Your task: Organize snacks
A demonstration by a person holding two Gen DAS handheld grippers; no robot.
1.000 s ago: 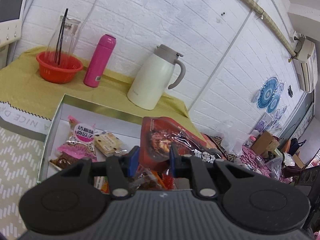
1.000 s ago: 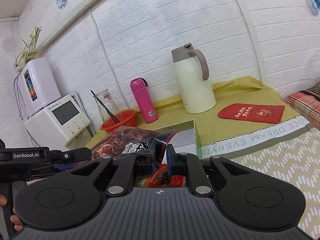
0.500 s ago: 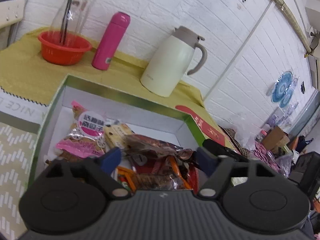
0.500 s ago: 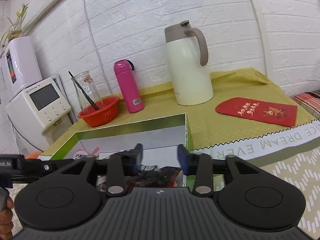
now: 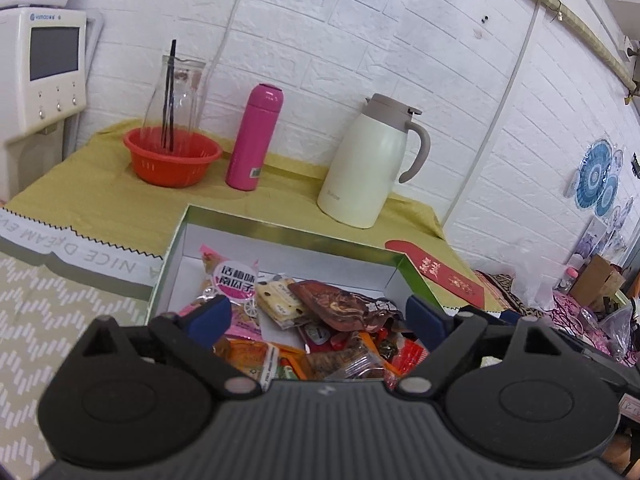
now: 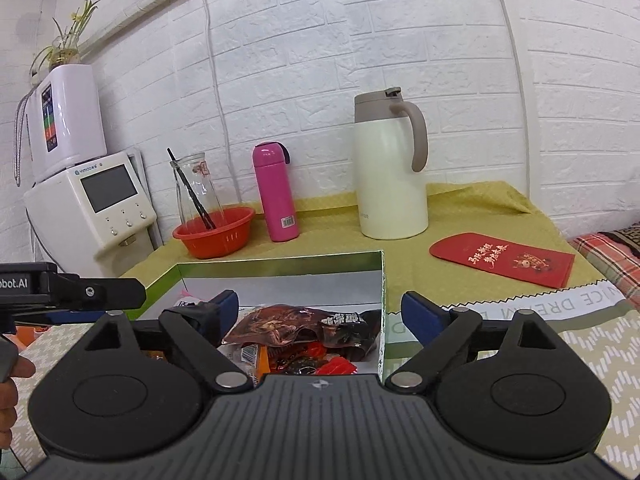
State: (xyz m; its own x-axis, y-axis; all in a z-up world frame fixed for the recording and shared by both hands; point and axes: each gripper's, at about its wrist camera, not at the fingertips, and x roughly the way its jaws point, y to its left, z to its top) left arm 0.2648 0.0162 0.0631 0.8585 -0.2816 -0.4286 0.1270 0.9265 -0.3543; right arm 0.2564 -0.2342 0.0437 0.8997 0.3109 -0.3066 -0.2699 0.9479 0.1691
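Both the left gripper (image 5: 318,316) and the right gripper (image 6: 320,312) are opening wide, gripping nothing. The dark red snack packet (image 6: 298,330) lies atop the pile in the green-rimmed box (image 6: 280,260) at twelve o'clock, apparently just dropped there for sorting.

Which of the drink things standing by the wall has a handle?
The cream jug with the grey-brown lid. Its curved handle sticks out on the right. The pink bottle and the glass bottle in the orange bowl have none.
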